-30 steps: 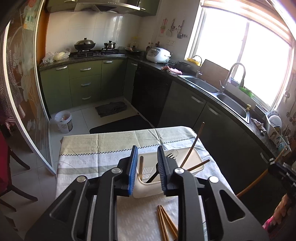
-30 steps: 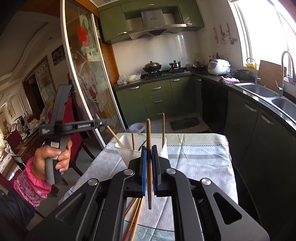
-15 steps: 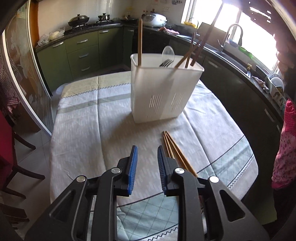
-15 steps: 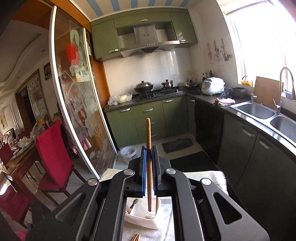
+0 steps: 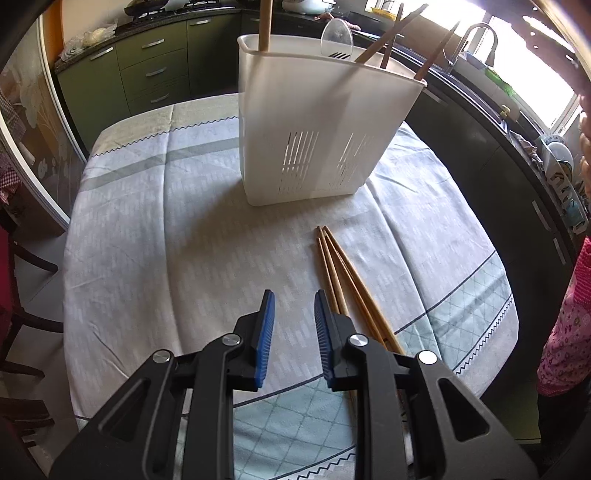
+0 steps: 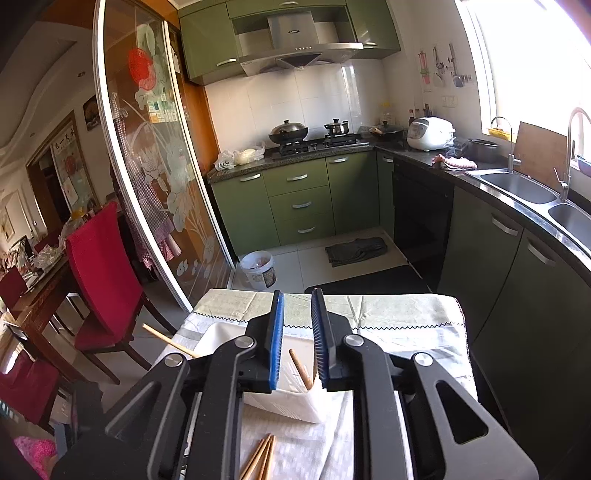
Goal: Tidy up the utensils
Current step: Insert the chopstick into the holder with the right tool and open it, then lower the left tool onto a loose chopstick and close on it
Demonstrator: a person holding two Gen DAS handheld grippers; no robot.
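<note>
Left wrist view: left gripper (image 5: 291,328) low over the tablecloth (image 5: 155,229), blue-padded jaws spread apart with nothing between them, only cloth showing in the gap. White utensil holder (image 5: 317,125) stands upright on the cloth at 12 o'clock from the jaws, well apart from them; slotted vents low on its near wall. Inside it: one wooden stick (image 5: 265,24) upright at the left end, a clear plastic spoon (image 5: 336,33) near the middle, dark fork tines beside the spoon, more chopsticks leaning toward 1 o'clock at the right end. Loose chopsticks (image 5: 341,275) lie flat in a bundle on the cloth between holder and gripper, tips just short of the holder base, running from 12 toward 5 o'clock; their near ends pass under the right-hand finger, contact cannot be told

Right wrist view: right gripper (image 6: 297,334) above the holder (image 6: 291,404), looking across the kitchen; jaws spread, nothing pinched. A chopstick (image 6: 300,369) shows in the gap below the jaws, tilted, its lower end inside the holder, apart from both pads. Another stick (image 6: 168,341) pokes out at 9 o'clock past the left finger. Tips of the loose chopsticks (image 6: 260,458) at 6 o'clock on the cloth (image 6: 406,332). Green cabinets (image 6: 295,199) and sink (image 6: 517,188) in the background
</note>
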